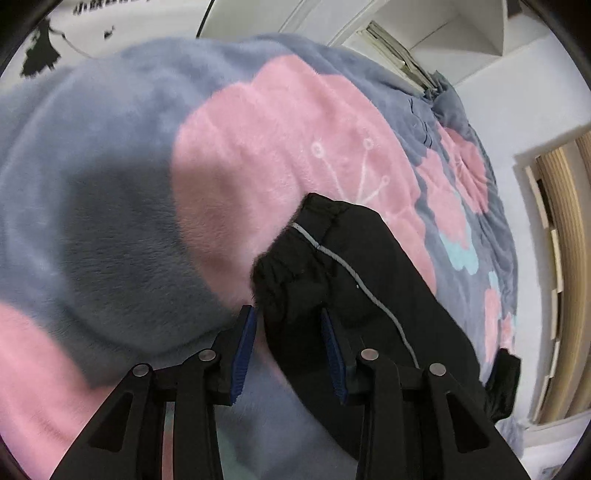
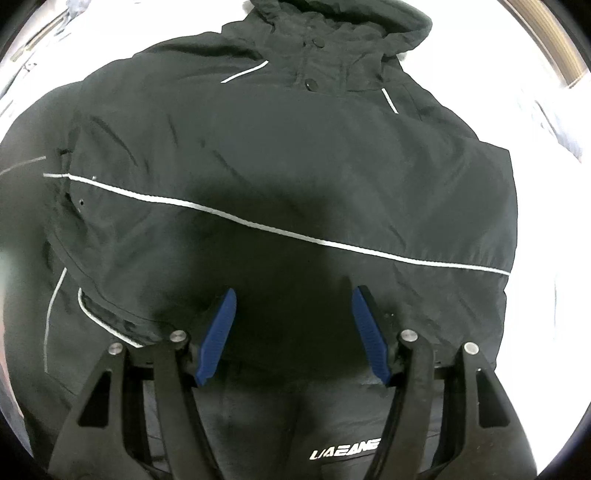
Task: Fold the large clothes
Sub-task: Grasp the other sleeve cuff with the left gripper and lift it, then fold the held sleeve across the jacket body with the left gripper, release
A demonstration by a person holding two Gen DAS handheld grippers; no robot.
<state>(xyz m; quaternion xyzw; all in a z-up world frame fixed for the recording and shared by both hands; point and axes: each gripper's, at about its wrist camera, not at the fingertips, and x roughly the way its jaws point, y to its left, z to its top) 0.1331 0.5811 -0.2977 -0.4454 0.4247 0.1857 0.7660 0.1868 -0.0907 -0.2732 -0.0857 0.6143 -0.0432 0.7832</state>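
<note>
A large black hooded jacket point(image 2: 295, 166) with thin reflective stripes lies spread out, hood at the top of the right wrist view. One sleeve lies folded across its chest. My right gripper point(image 2: 293, 301) hovers open over the jacket's lower front, with nothing between its blue pads point(image 2: 218, 332). In the left wrist view the jacket's other sleeve point(image 1: 369, 280) stretches over the blanket. My left gripper point(image 1: 289, 314) is open, its pads either side of the sleeve's cuff point(image 1: 288, 284) with gaps showing.
The jacket lies on a fluffy grey-blue blanket with pink flowers point(image 1: 240, 155) that covers a bed. A white wall with a wooden frame point(image 1: 557, 280) is at the right. White shelving point(image 1: 461, 29) stands beyond the bed's far end.
</note>
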